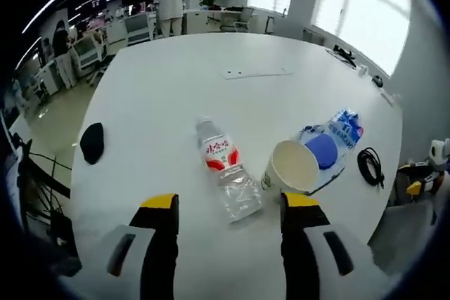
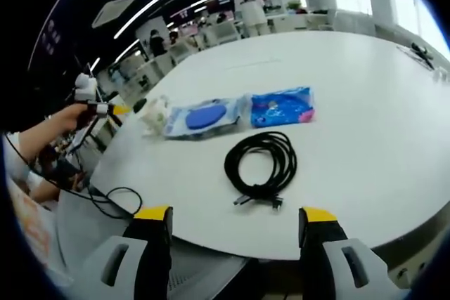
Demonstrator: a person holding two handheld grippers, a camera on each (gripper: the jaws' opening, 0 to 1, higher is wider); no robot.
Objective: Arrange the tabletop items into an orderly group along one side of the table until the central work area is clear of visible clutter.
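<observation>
The left gripper (image 1: pixel 230 205) hangs over the white table (image 1: pixel 162 96) with its yellow-tipped jaws spread wide and nothing between them. Just ahead of them a clear water bottle (image 1: pixel 226 170) with a red label lies on its side, and beside it stands a paper cup (image 1: pixel 291 167), upright, its mouth open. Right behind the cup lies a clear packet with a blue disc (image 1: pixel 324 148) inside, and next to that packet a blue printed pouch (image 1: pixel 346 126). A coiled black cable (image 1: pixel 370 166) sits near the table edge, apart from the pouch. A small black object (image 1: pixel 92 142) lies by the opposite edge, well away from the rest. Farther up the table lies a flat pale strip (image 1: pixel 255 73).

The right gripper (image 2: pixel 233 221) is likewise wide open and holds nothing, poised at the table's edge (image 2: pixel 211 240). Beyond its jaws lies the black cable (image 2: pixel 261 161), loosely coiled. Past it, side by side, are the packet with the blue disc (image 2: pixel 202 116) and the blue pouch (image 2: pixel 282 107). At the table's far side a hand (image 2: pixel 70 117) holds the other gripper.
</observation>
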